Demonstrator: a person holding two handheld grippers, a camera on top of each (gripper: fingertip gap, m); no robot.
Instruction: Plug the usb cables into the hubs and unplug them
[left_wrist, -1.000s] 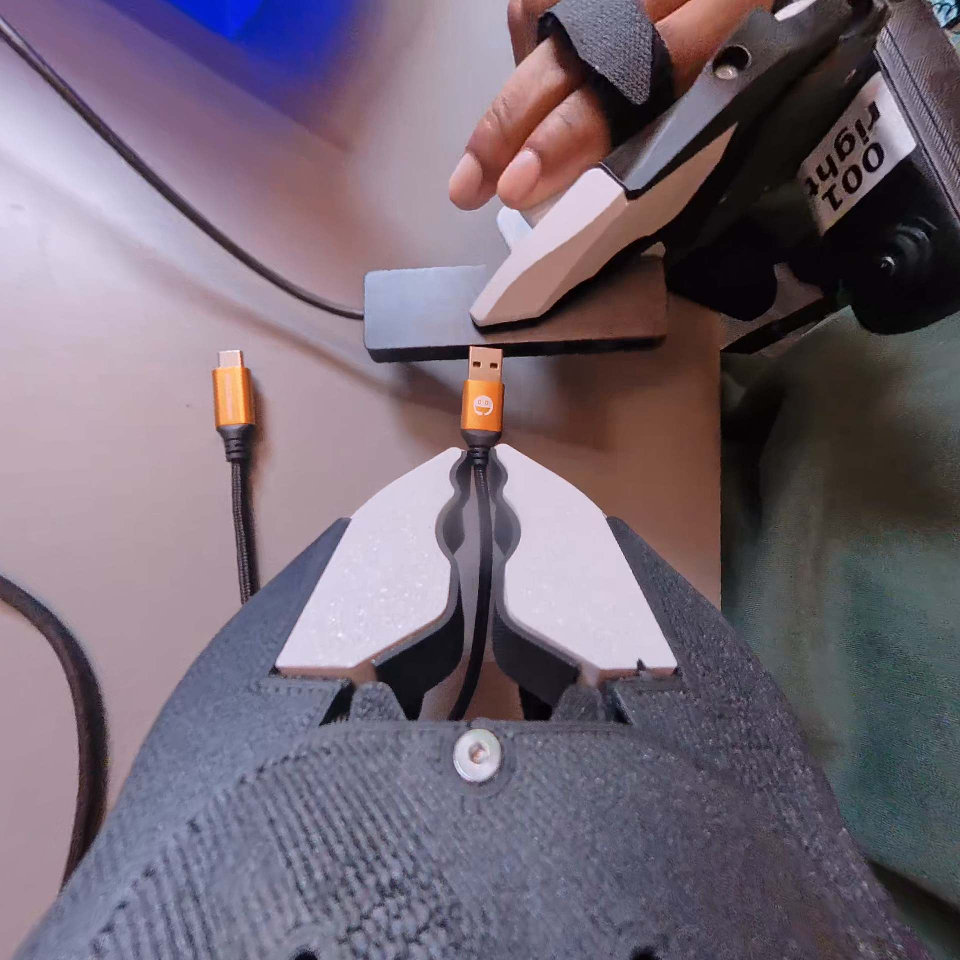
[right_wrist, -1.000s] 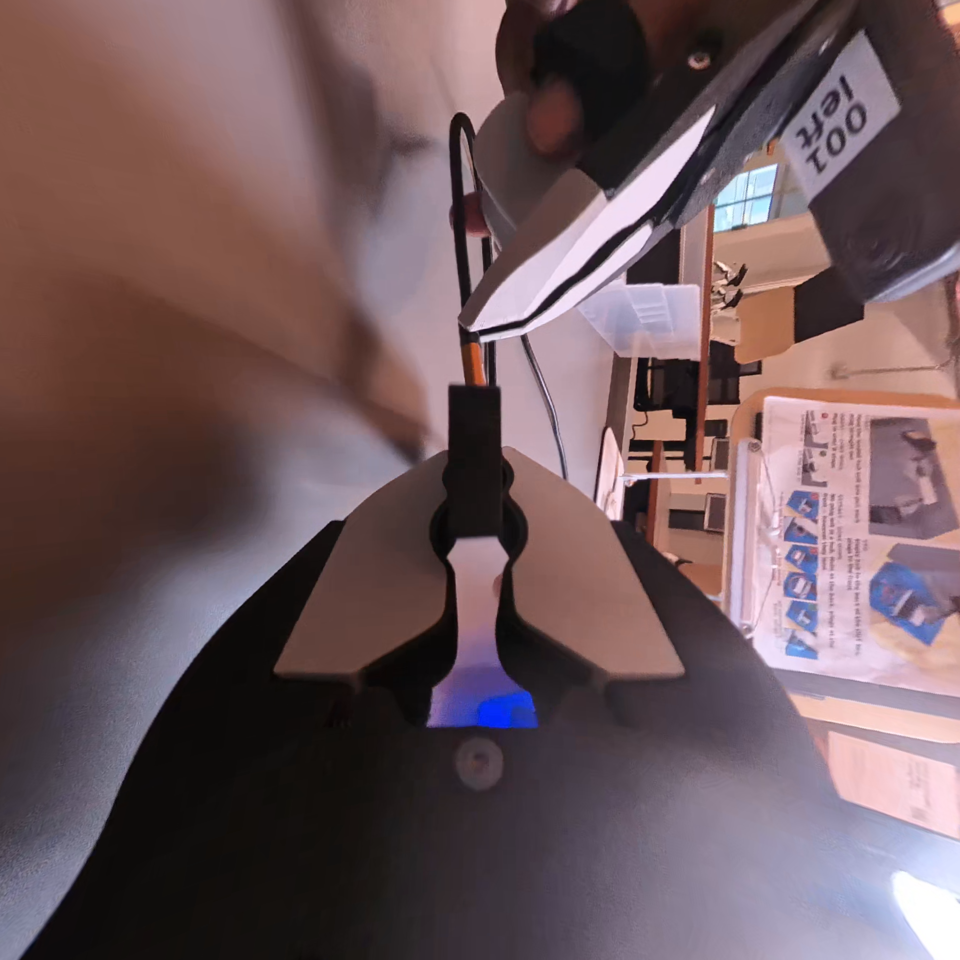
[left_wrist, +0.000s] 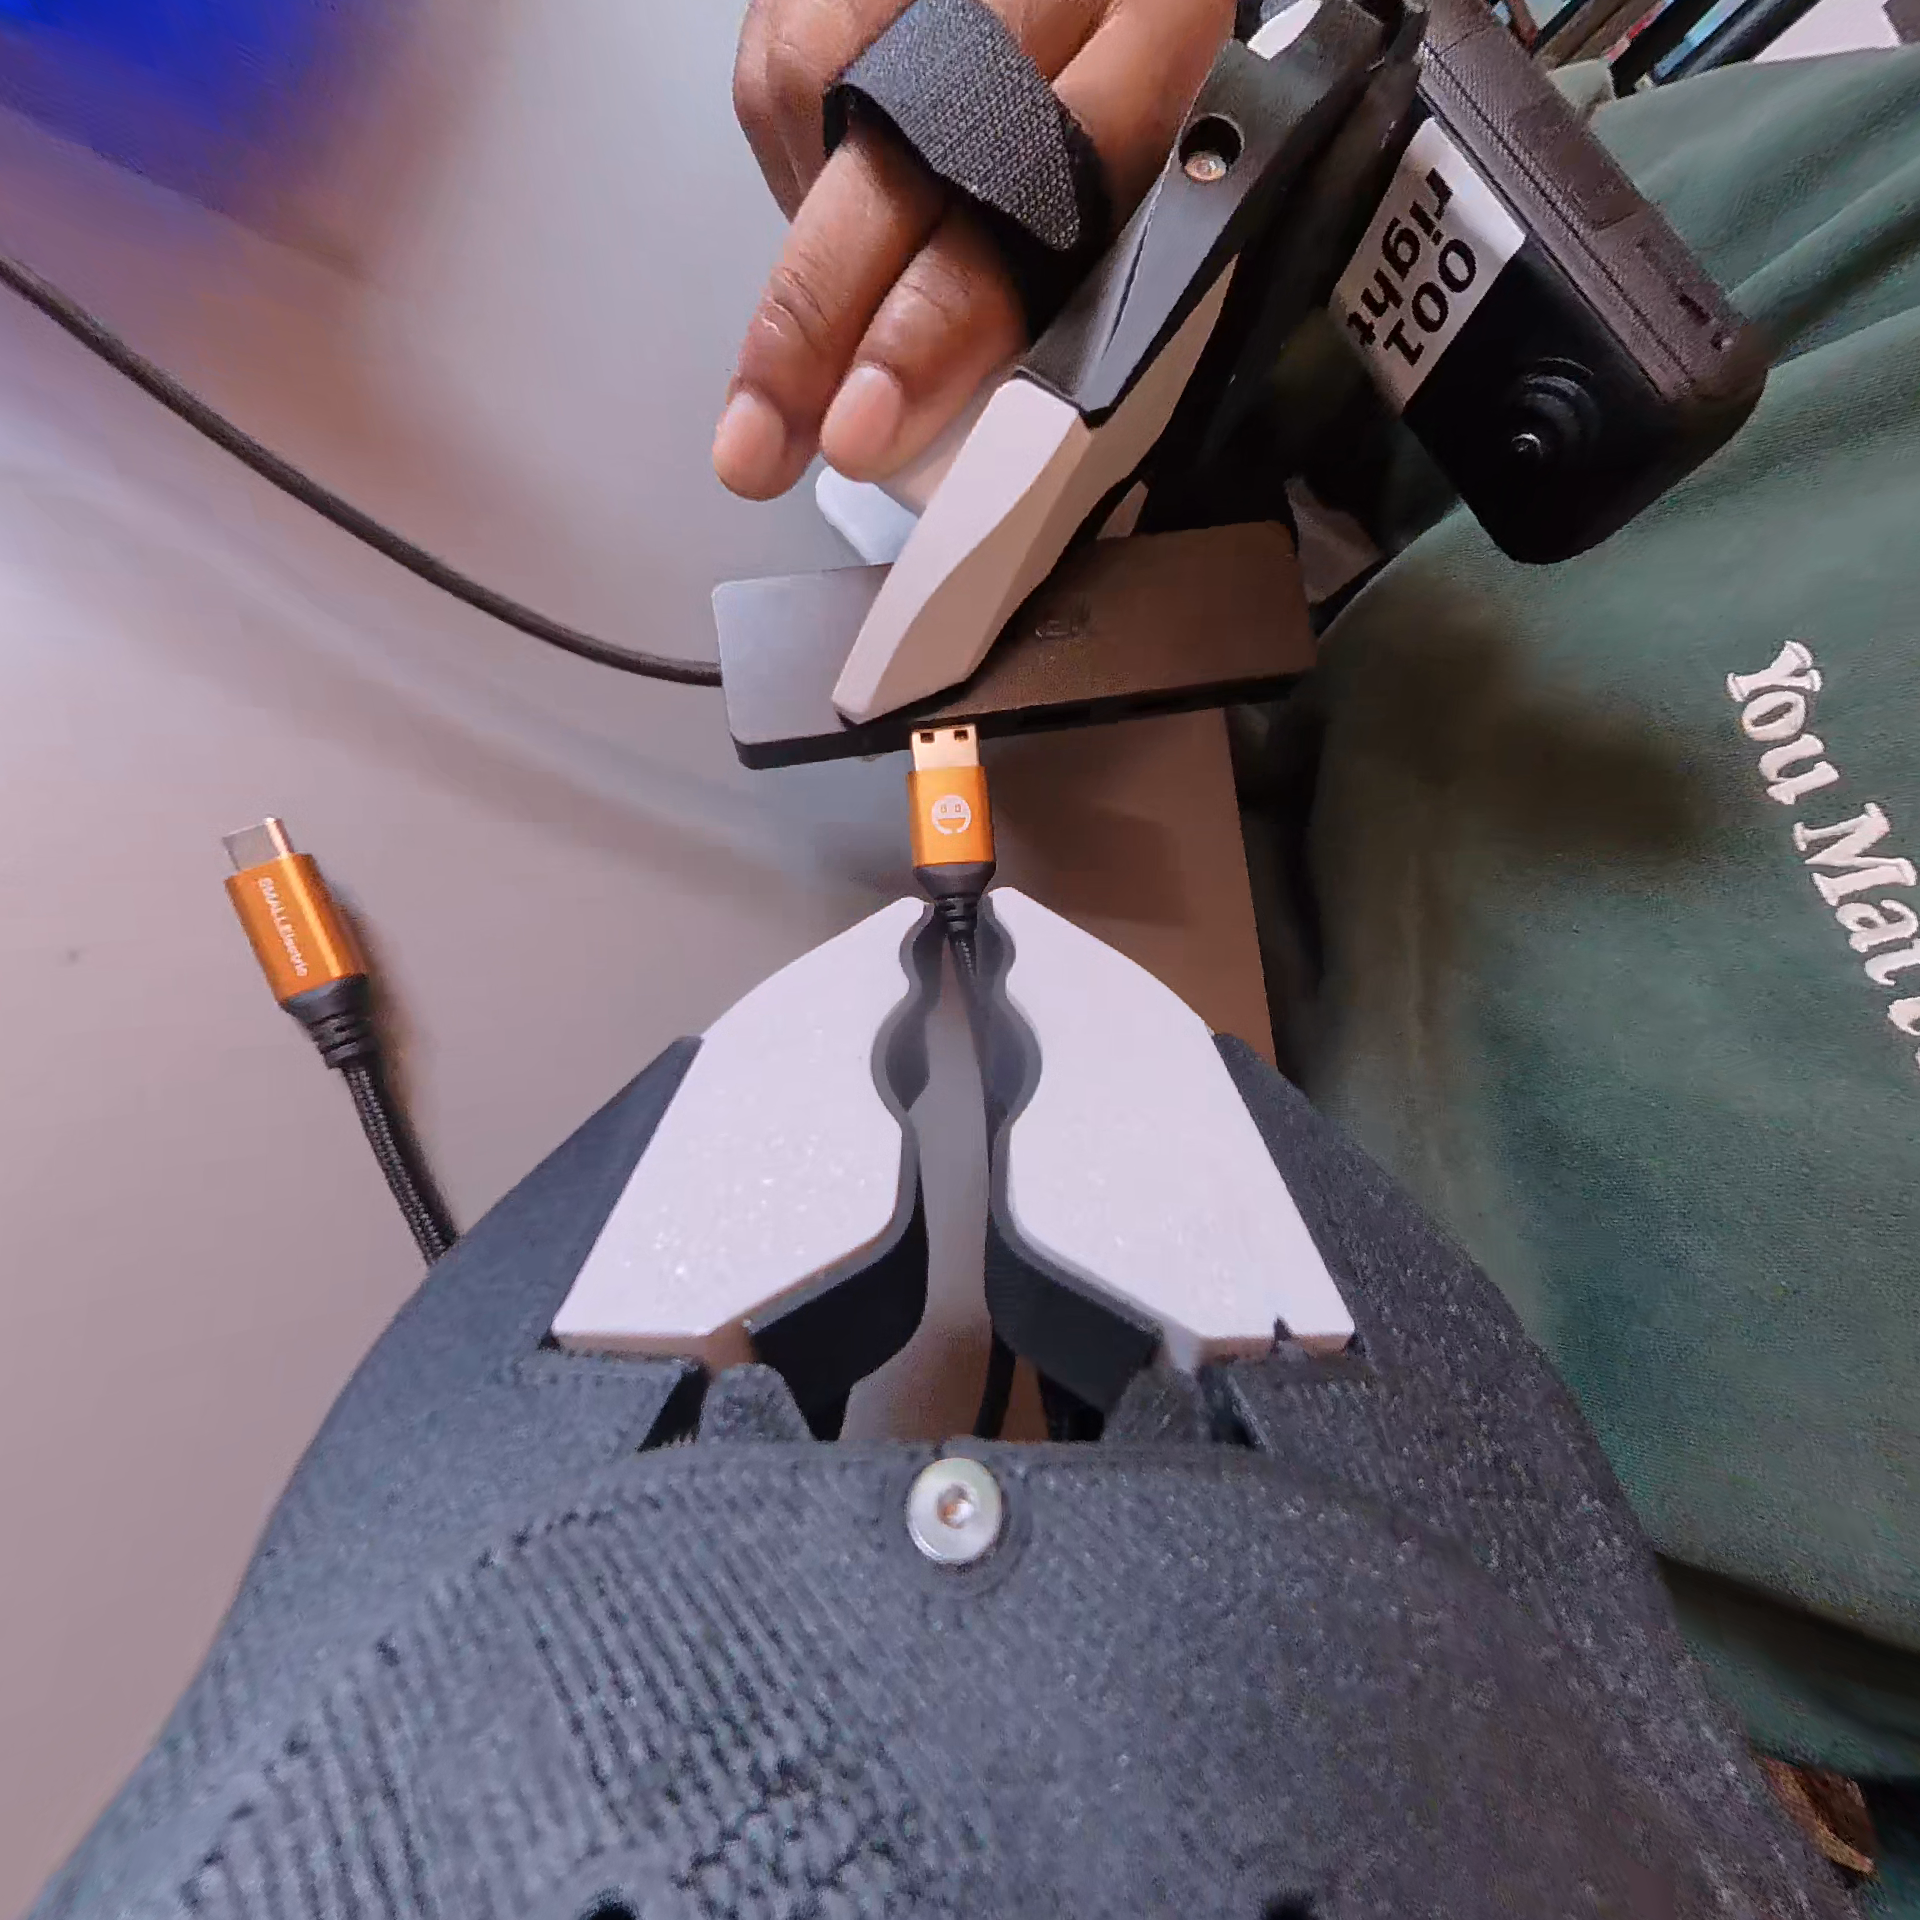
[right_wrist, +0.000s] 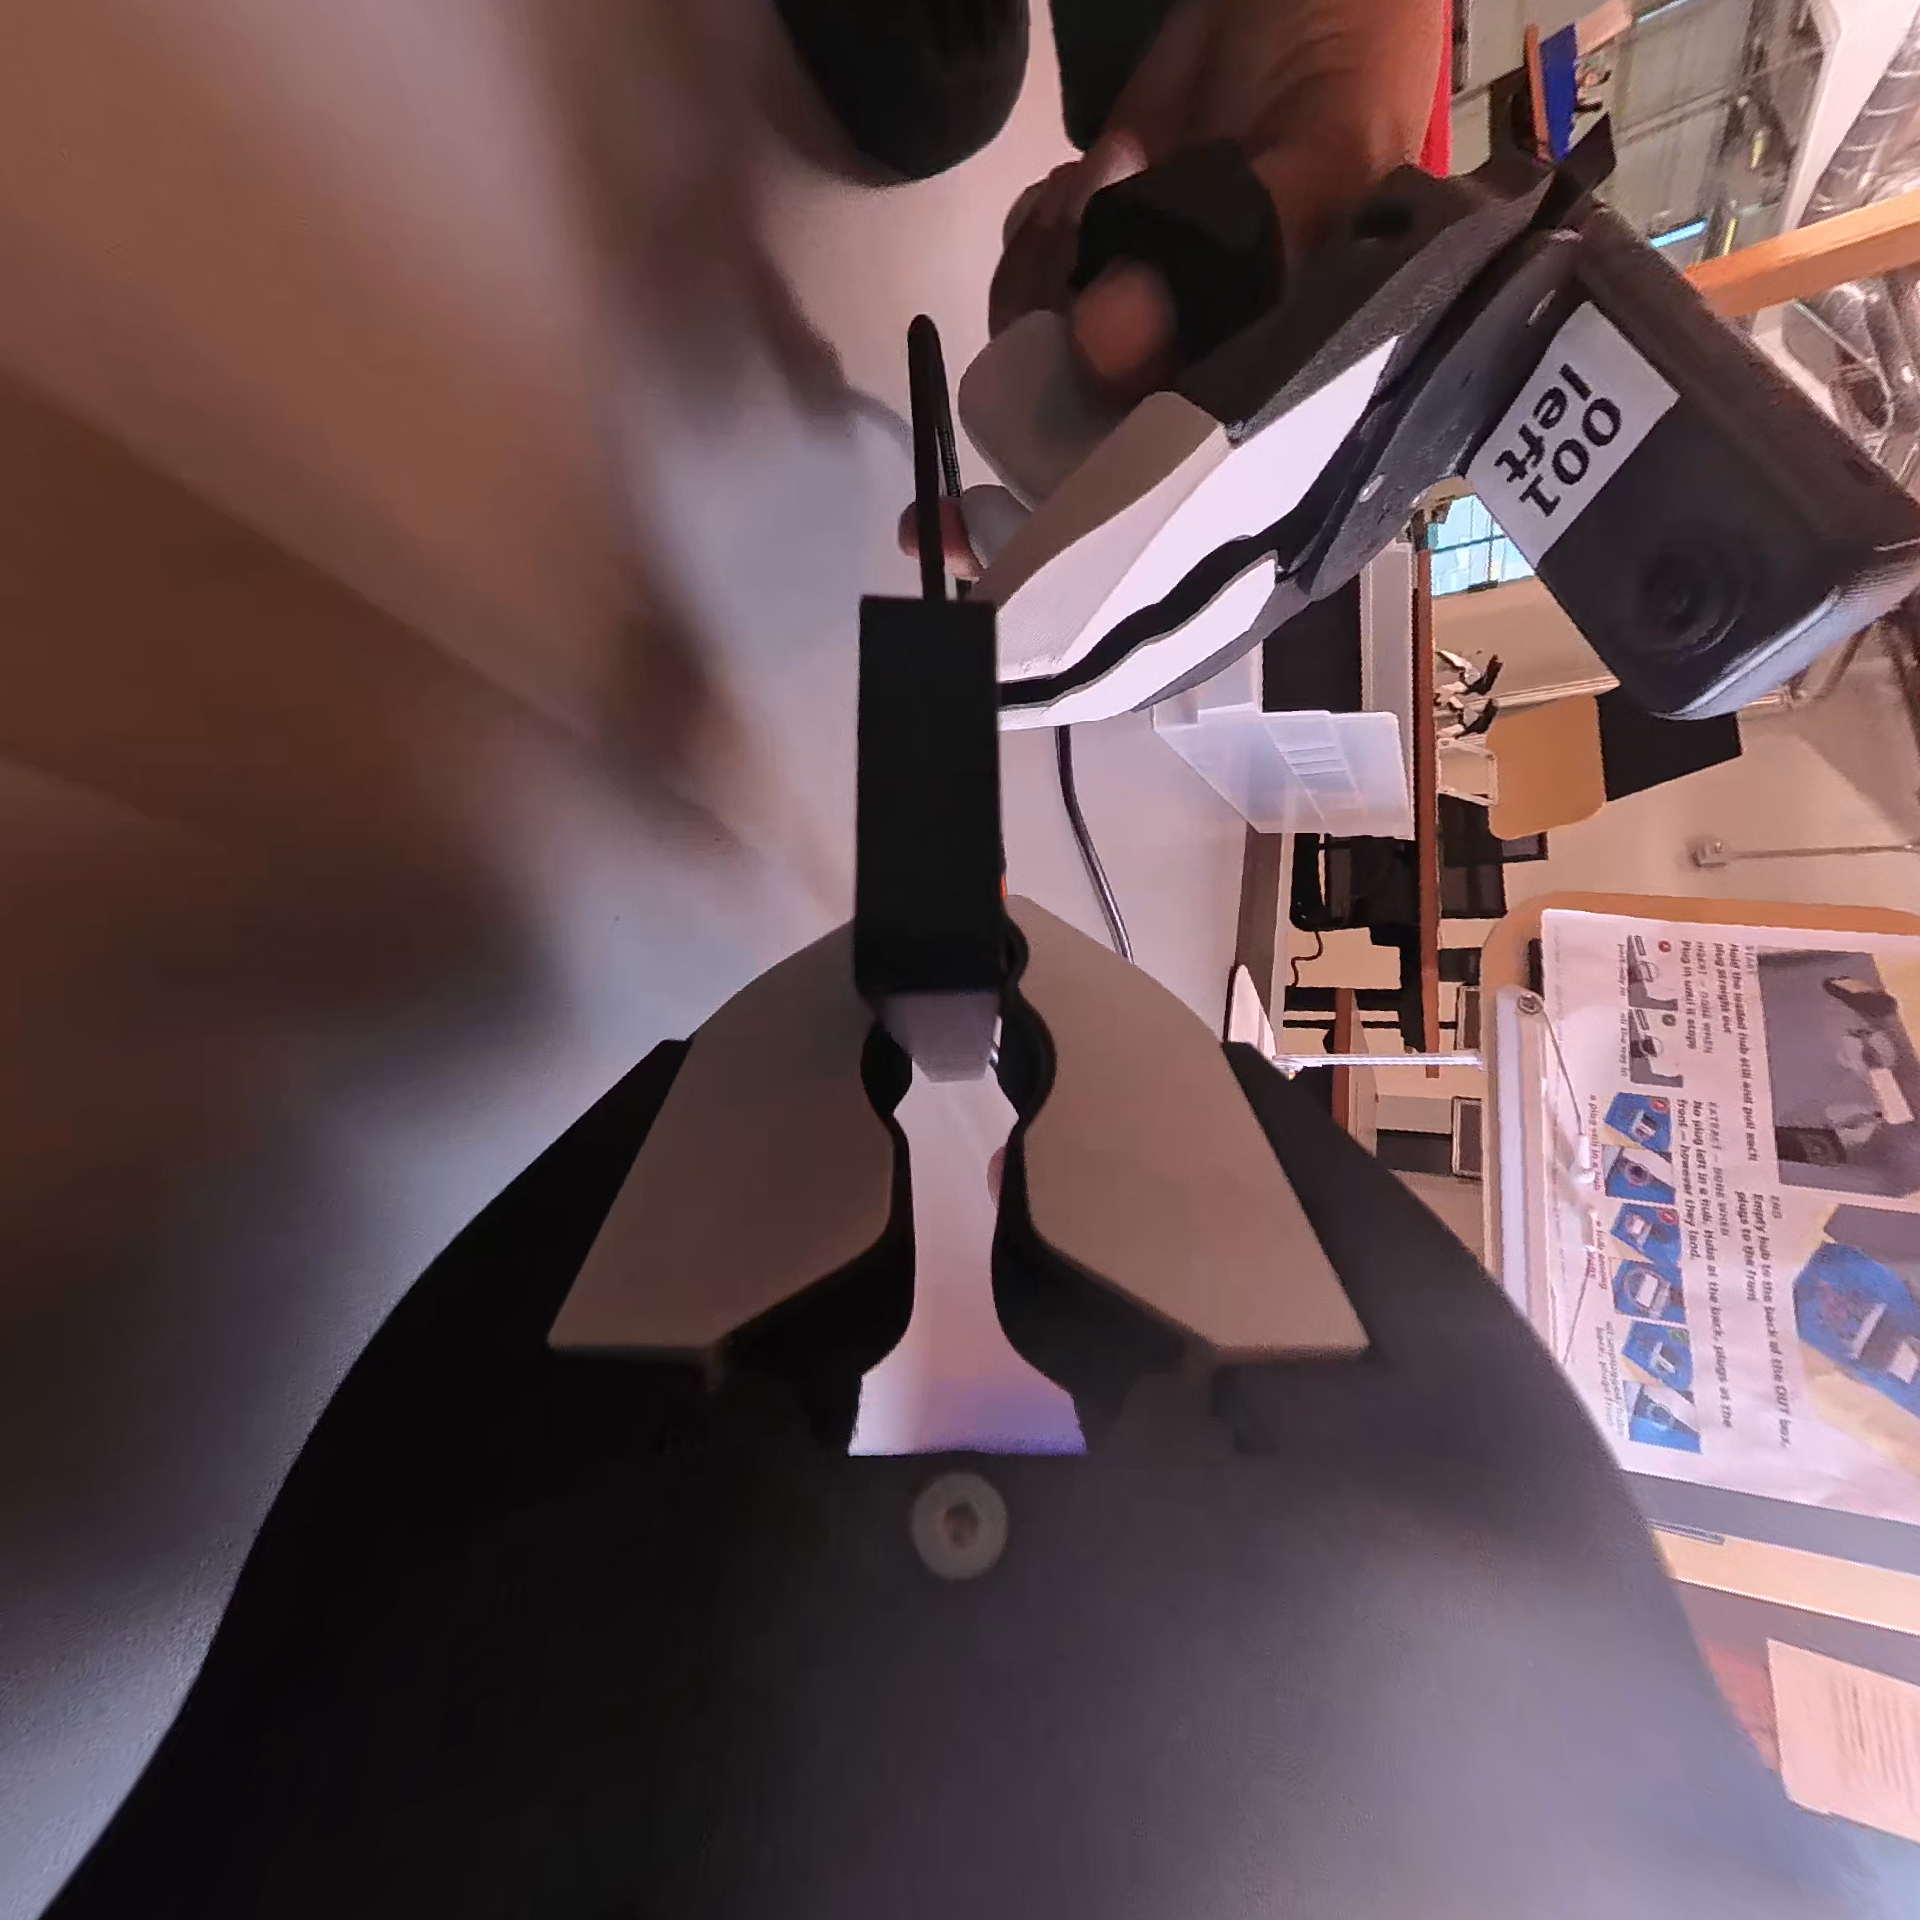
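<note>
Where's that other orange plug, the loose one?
In the left wrist view, the loose orange USB-C plug lies on the table, left of the left gripper.

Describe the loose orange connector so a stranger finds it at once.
Start at the black hub held by the right gripper. Look left and nearer, onto the table: the loose connector lies flat, ungripped, with a narrower metal tip than the plug at the hub.

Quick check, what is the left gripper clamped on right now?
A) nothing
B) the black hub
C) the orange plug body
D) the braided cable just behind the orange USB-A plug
D: the left gripper pinches the braided cable just behind the orange USB-A plug, whose tip is at the black hub.
</note>
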